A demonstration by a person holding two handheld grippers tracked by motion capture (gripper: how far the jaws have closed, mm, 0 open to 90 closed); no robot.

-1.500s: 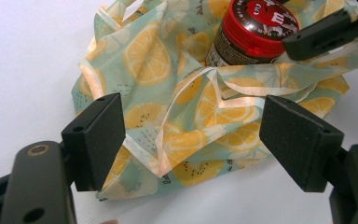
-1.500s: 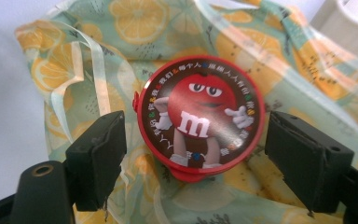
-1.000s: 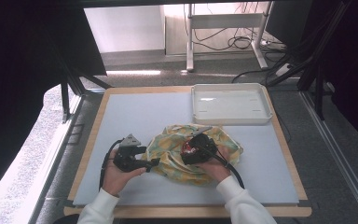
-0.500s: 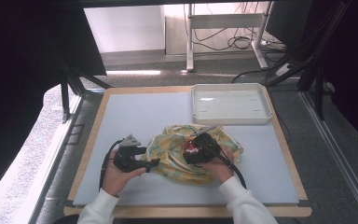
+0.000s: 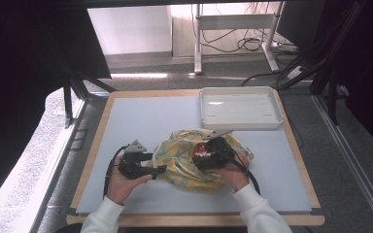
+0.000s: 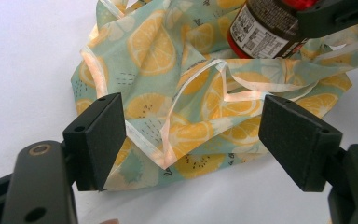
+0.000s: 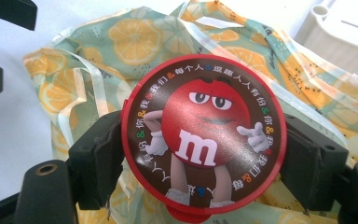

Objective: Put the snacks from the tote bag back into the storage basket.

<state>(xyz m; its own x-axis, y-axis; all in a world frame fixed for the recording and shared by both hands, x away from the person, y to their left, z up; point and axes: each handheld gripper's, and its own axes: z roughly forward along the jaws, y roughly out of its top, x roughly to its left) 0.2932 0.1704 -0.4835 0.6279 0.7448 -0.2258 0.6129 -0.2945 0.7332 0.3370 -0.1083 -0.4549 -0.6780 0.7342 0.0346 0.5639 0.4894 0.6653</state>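
Jaws of right gripper [image 7: 200,154] clamp candy tub [image 7: 204,135] over bag [image 7: 74,88]

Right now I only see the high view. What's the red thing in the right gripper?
Observer: A round can. The right gripper view shows a red candy character on its top, and the right gripper clamps its sides.
Operator: Is the left gripper grabbing the bag?
Observer: No. In the left gripper view the left gripper is open, with the pale ribbon of the bag between its jaws, not pinched.
Operator: What's on the bag?
Observer: Orange slices printed on pale green.
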